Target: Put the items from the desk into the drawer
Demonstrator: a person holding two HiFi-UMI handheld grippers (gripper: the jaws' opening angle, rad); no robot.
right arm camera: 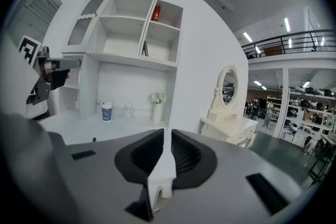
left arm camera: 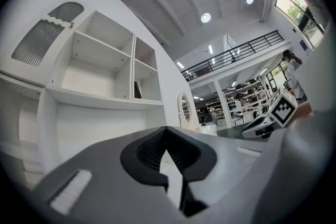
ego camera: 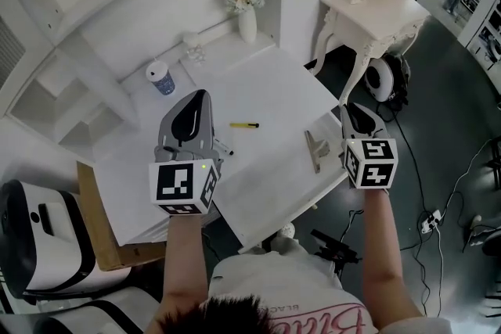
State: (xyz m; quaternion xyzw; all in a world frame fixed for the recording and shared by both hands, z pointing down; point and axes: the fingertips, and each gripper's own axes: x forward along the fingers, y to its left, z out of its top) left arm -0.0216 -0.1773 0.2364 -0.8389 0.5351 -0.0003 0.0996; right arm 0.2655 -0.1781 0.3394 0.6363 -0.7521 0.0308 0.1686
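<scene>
Plainly, the items lie untouched on the white desk (ego camera: 266, 82). A slim yellow pen-like item (ego camera: 244, 124) sits near its middle and a grey clip-like piece (ego camera: 316, 150) near its right edge. A blue cup (ego camera: 160, 79), a small figurine (ego camera: 193, 48) and a vase of flowers (ego camera: 247, 19) stand at the back by the shelves. Both grippers hover over the near edge. The left gripper (left arm camera: 167, 129) has its jaws together. The right gripper (right arm camera: 167, 132) shows only a thin pale slit between its jaws, with nothing I can make out in it.
</scene>
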